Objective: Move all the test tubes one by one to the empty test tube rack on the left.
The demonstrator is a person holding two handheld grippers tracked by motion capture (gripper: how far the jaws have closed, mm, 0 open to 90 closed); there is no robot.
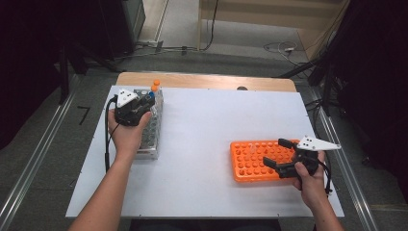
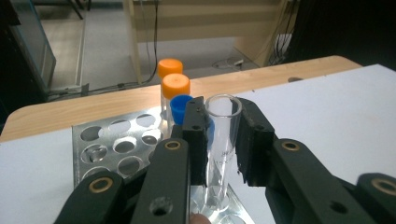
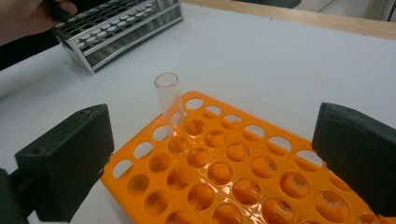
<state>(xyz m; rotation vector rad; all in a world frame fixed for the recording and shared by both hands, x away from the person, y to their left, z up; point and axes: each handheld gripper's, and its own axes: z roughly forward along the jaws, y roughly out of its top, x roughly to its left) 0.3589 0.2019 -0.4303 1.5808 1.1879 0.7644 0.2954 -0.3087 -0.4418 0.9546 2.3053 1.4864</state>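
Observation:
My left gripper (image 1: 146, 102) reaches over the far end of a metal tube rack (image 1: 150, 142) at the table's left. In the left gripper view its jaws (image 2: 223, 116) are shut on a clear, uncapped tube (image 2: 222, 140) whose foot sits in the metal rack (image 2: 107, 140). Just behind stand two orange-capped tubes (image 2: 175, 86) and a blue-capped one (image 2: 180, 105). At the right, my right gripper (image 1: 275, 153) hovers open over an orange rack (image 1: 248, 166). In the right gripper view the jaws (image 3: 210, 158) stand wide apart, and one clear tube (image 3: 170, 107) stands upright in the orange rack (image 3: 243, 186).
The white tabletop (image 1: 207, 125) lies bare between the two racks. A wooden strip (image 1: 207, 81) runs along its far edge. The person's left hand (image 3: 28, 16) shows beside the metal rack (image 3: 116, 28). Cables and dark stands lie on the floor beyond.

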